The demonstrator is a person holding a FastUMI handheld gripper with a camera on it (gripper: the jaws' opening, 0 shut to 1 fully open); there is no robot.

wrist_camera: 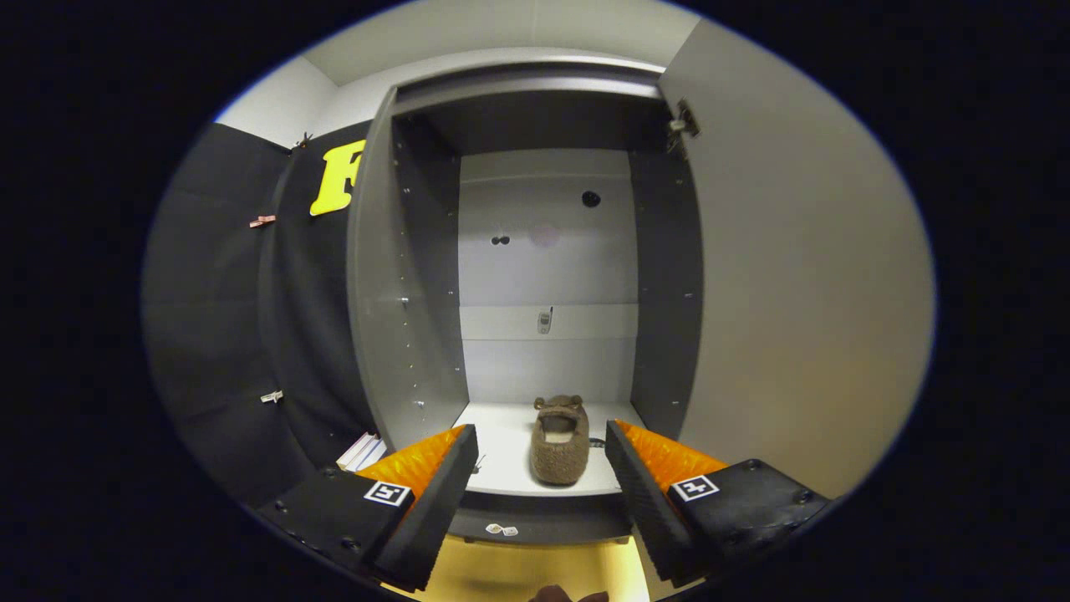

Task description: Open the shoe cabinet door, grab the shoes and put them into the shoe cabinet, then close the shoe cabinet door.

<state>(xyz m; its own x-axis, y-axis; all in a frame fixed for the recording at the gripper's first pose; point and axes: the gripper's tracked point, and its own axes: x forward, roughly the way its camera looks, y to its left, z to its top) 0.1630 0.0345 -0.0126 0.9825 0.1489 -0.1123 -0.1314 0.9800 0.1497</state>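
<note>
The gripper [541,456], fingers spread and empty, faces the open shoe cabinet [543,251], 1 fuzzy slipper [560,441] on its floor.

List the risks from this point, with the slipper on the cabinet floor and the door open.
1. The slipper lies with its toe at the front edge of the cabinet floor; the closing door might catch it or nudge it out.
2. The hand-held gripper is open with nothing between its fingers, which straddle the opening; swinging toward the door could clip the slipper.
</note>
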